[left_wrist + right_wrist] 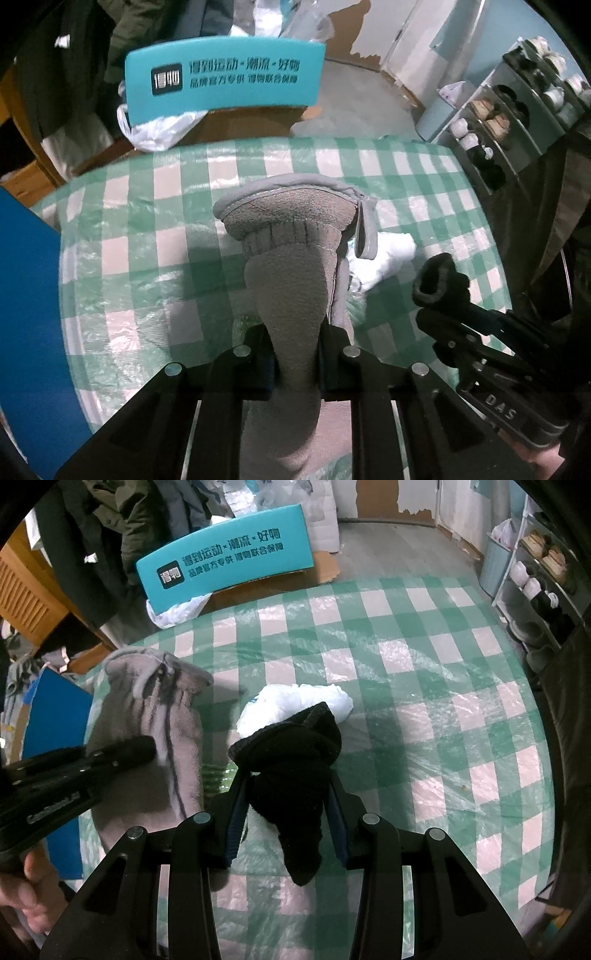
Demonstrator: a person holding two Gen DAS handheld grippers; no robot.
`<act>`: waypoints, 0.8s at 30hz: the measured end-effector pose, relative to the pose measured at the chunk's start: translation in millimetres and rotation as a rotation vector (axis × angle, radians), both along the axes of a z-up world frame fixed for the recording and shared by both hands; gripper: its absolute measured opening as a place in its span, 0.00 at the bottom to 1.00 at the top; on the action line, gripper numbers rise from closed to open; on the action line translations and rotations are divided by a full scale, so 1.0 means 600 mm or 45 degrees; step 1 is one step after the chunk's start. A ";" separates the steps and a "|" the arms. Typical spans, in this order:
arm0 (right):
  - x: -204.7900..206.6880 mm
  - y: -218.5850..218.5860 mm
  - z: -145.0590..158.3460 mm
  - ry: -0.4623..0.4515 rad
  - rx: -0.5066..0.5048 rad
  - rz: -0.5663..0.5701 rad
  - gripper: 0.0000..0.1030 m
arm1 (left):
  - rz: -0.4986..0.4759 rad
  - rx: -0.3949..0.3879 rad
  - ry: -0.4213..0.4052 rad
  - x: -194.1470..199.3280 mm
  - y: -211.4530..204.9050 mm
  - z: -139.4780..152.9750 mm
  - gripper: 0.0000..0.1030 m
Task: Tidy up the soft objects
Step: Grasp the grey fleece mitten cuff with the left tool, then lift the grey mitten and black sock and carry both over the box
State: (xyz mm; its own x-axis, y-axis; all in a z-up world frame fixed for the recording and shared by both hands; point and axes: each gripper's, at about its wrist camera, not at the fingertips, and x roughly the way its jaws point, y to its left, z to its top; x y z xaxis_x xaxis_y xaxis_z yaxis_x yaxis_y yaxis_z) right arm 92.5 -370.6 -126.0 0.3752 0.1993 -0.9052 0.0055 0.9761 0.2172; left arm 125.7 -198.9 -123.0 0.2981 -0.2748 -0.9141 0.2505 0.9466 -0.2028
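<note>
leftmost, blue panel [55, 746]: flat, at the left edge of the counter [424, 709], partly behind the left gripper.

left gripper [295, 363]: fingers closed on the grey glove [291, 258], which is pinched at its narrow end. the cuff end fans out ahead of the fingers, with a small strap tab at its right side. in the right wrist view the same glove [147, 716] hangs beside the left gripper [122, 755], over the left part of the counter; whether it touches the surface cannot be told.

counter: covered with a green-and-white check cloth under clear plastic film.

white bundle [295, 705]: crumpled, soft, lying on the cloth near the middle, between the two gloves and partly hidden behind the black one.

right gripper [288, 794]: fingers closed on the black glove [295, 768], a bunched dark knit item whose cuff points forward and whose loose end hangs back between the fingers. from the left wrist view it [439, 280] shows at the right, held up by the right gripper [436, 314].

teal box [225, 557]: printed with dark characters, standing beyond the far edge of the counter, a white plastic bag [177, 613] below it.

shoe rack [543, 583]: far right, against the wall, with pale and dark shoes on its shelves.
</note>
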 end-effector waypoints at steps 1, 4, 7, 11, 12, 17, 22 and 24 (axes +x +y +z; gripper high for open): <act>-0.001 0.000 0.002 -0.003 0.000 0.001 0.38 | -0.006 0.005 -0.011 -0.003 0.000 0.006 0.15; -0.006 0.004 0.012 -0.016 -0.002 0.009 0.38 | -0.016 0.021 -0.038 -0.013 0.000 0.020 0.15; -0.012 0.009 0.024 -0.029 -0.006 0.017 0.38 | -0.021 0.037 -0.064 -0.024 0.005 0.032 0.15; -0.021 0.014 0.039 -0.046 -0.012 0.026 0.38 | -0.025 0.063 -0.101 -0.038 0.015 0.048 0.15; -0.025 0.015 0.044 -0.052 -0.013 0.029 0.38 | -0.026 0.067 -0.108 -0.043 0.018 0.051 0.15; -0.037 0.022 0.065 -0.078 -0.020 0.041 0.38 | -0.020 0.081 -0.139 -0.061 0.033 0.068 0.15; -0.054 0.036 0.088 -0.113 -0.037 0.063 0.38 | -0.008 0.101 -0.174 -0.079 0.047 0.084 0.15; -0.060 0.043 0.096 -0.126 -0.041 0.077 0.38 | -0.004 0.100 -0.182 -0.086 0.053 0.090 0.15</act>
